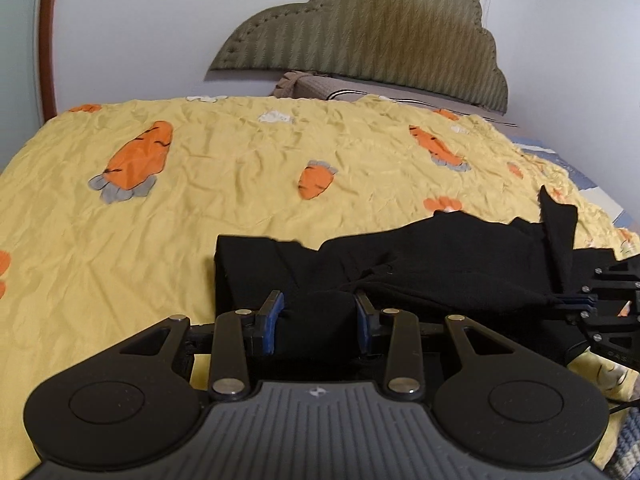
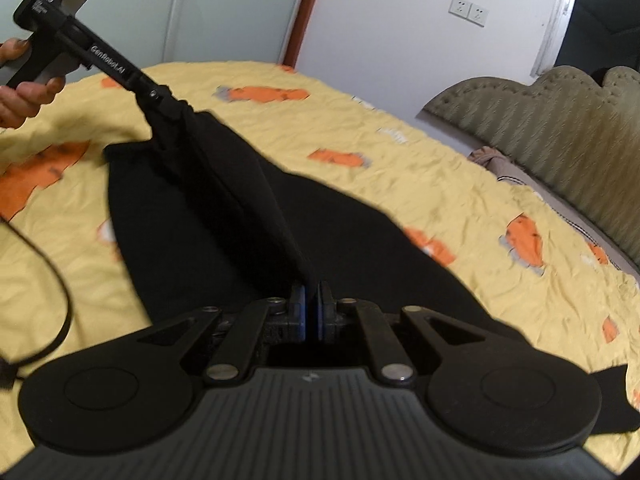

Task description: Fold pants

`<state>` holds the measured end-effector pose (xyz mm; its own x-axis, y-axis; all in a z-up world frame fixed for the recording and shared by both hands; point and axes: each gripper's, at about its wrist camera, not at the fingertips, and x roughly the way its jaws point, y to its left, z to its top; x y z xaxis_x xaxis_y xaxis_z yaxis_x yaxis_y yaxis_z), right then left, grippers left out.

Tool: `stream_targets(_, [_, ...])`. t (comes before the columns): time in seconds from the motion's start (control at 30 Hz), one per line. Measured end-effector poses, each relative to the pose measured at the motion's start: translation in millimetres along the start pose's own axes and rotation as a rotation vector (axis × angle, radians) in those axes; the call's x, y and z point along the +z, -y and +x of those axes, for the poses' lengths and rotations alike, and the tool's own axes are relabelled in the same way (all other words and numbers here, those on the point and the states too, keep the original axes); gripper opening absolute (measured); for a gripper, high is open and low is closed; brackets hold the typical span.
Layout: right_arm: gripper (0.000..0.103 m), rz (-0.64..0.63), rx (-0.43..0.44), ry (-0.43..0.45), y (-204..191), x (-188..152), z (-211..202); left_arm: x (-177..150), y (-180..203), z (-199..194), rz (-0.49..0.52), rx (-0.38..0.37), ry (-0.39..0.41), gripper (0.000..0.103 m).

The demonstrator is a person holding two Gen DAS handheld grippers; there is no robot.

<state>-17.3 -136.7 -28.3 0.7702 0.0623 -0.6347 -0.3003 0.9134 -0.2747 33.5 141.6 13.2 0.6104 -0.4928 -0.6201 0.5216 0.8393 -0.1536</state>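
Observation:
Black pants lie partly spread on a yellow bedspread with carrot prints. In the left wrist view, my left gripper is shut on a thick bunch of the pants' cloth between its blue pads. At the right edge of that view, my right gripper pinches another part of the same edge. In the right wrist view, my right gripper is shut on a thin fold of the pants. A taut band of cloth runs from it up to my left gripper, which a hand holds.
An olive padded headboard and a brown pillow stand at the far end of the bed. A black cable hangs at the left. White walls, a red-brown door frame and wall sockets lie behind the bed.

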Motion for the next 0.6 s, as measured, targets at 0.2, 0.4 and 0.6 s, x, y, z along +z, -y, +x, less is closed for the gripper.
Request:
stream_targets(0.2, [0.007,-0.011,0.031,-0.007,-27.3,-12.6,-9.8,-12.7,4.2,-22.0,0.056,0.014,0.033,0.037])
stream_targets(0.4, [0.007,-0.071,0.040,-0.056,-46.3,-25.0,-7.6,-30.4,-5.3,-22.9,0.075,0.061,-0.043,0.047])
stream_targets(0.6, [0.014,-0.065,0.040,-0.079,-49.2,-29.3,-13.3,-17.1,-11.1,-62.5,0.014,0.151,0.096,0.051])
